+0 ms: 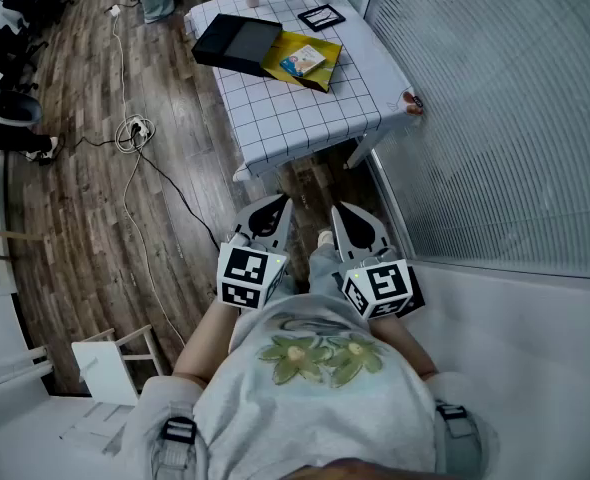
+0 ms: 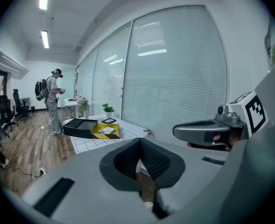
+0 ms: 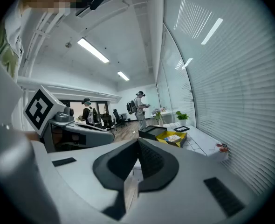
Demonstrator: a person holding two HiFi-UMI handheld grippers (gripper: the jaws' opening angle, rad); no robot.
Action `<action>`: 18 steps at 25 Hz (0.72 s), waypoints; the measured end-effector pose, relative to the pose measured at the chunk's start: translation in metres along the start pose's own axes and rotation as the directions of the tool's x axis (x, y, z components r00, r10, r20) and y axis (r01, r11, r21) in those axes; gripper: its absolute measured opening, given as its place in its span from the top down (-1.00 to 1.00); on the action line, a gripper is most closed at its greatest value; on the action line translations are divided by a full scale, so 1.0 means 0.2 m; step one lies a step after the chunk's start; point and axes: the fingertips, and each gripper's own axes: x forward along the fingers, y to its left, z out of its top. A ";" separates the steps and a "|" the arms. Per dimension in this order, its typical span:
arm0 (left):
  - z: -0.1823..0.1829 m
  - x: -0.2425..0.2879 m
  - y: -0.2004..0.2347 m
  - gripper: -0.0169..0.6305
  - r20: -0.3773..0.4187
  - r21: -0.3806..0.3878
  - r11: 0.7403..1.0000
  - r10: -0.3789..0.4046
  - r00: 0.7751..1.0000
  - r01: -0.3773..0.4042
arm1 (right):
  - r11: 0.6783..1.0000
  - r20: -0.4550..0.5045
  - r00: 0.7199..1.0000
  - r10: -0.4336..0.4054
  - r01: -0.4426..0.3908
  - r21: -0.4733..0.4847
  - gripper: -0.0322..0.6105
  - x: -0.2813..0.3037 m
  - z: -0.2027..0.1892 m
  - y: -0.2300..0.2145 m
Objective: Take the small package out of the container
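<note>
Head view: left gripper (image 1: 277,206) and right gripper (image 1: 341,214) sit near the person's torso, well apart from the far table (image 1: 305,118). The small package (image 1: 303,62) lies in the yellow container (image 1: 327,74), right of a black box (image 1: 237,43).
Left gripper view: jaws pressed together, nothing between.
Right gripper view: jaws together, empty.

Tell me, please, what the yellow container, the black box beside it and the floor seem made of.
Yellow container: likely cardboard, matte, thin flat walls.
Black box: probably matte cardboard too, sharp edges, no shine.
Floor: wood-look planks with grain; wood or laminate, unclear.
</note>
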 end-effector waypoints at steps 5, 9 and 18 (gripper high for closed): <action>-0.01 0.09 -0.01 0.94 -0.011 -0.001 1.000 -0.010 1.000 0.010 | 1.000 -0.001 1.000 0.004 -0.004 -0.002 0.88 0.05 -0.01 -0.07; 0.00 0.17 0.00 0.94 -0.019 -0.010 1.000 -0.005 1.000 0.005 | 1.000 -0.004 1.000 -0.004 0.004 0.020 0.88 0.09 -0.02 -0.16; 0.12 0.43 0.07 0.94 -0.015 -0.023 0.999 0.046 0.999 -0.046 | 0.999 -0.003 0.999 0.040 -0.040 0.027 0.88 0.23 0.05 -0.41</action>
